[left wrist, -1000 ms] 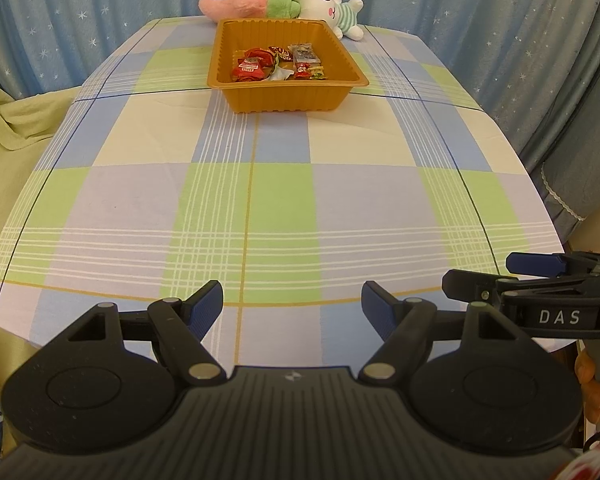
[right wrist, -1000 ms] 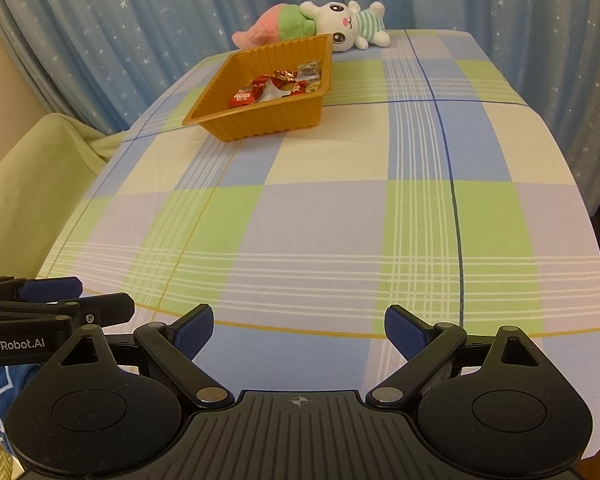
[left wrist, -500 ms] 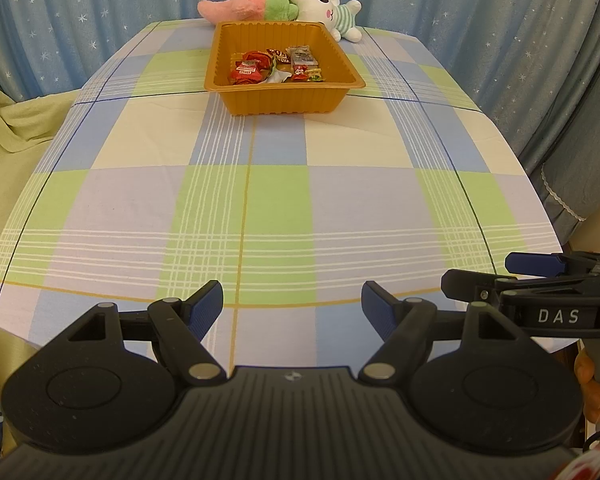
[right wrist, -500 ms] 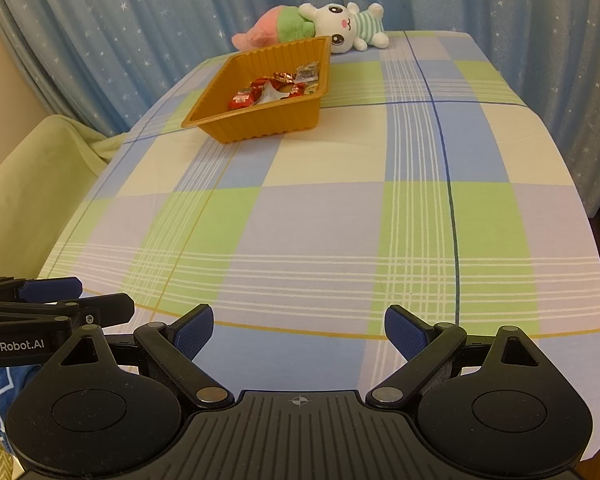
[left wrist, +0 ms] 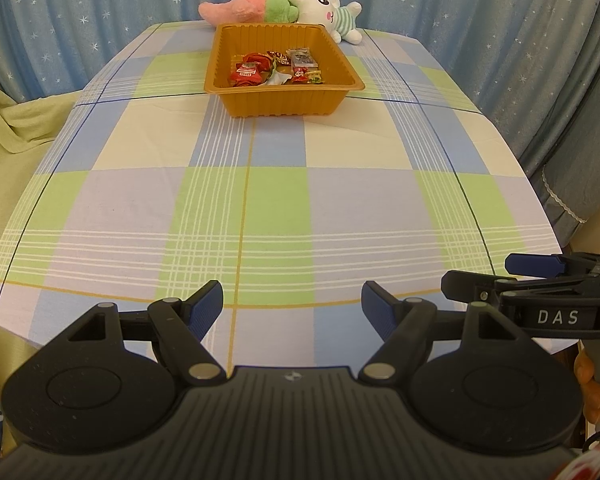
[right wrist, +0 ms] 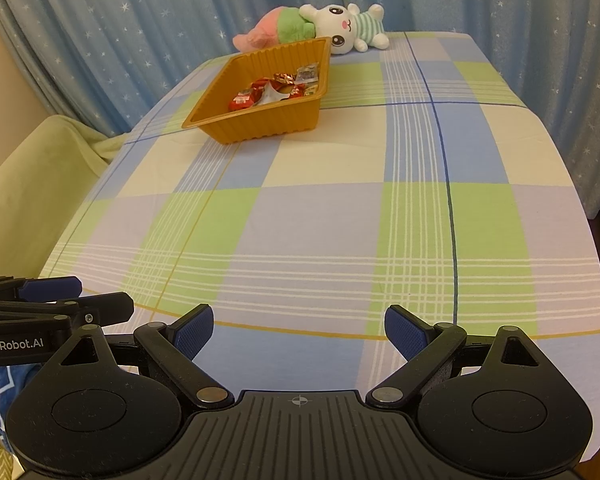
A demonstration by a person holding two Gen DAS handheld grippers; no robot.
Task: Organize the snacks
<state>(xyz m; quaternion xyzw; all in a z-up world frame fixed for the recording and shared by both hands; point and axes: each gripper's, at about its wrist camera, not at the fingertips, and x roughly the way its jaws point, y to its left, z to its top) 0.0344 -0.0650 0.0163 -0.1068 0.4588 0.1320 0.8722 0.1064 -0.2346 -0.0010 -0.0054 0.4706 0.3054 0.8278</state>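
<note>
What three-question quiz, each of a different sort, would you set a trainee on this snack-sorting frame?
1. True or false: loose snacks lie on the tablecloth outside the orange tray.
2. What lies behind the tray at the table's far end? A) a plush toy B) a kettle C) a stack of books
3. Fill in: both the left gripper and the right gripper have their fingers ____, with nothing between them.

Key:
1. False; the wrapped snacks all sit inside the tray.
2. A; the plush toy lies on its side just beyond the tray.
3. Open.
</note>
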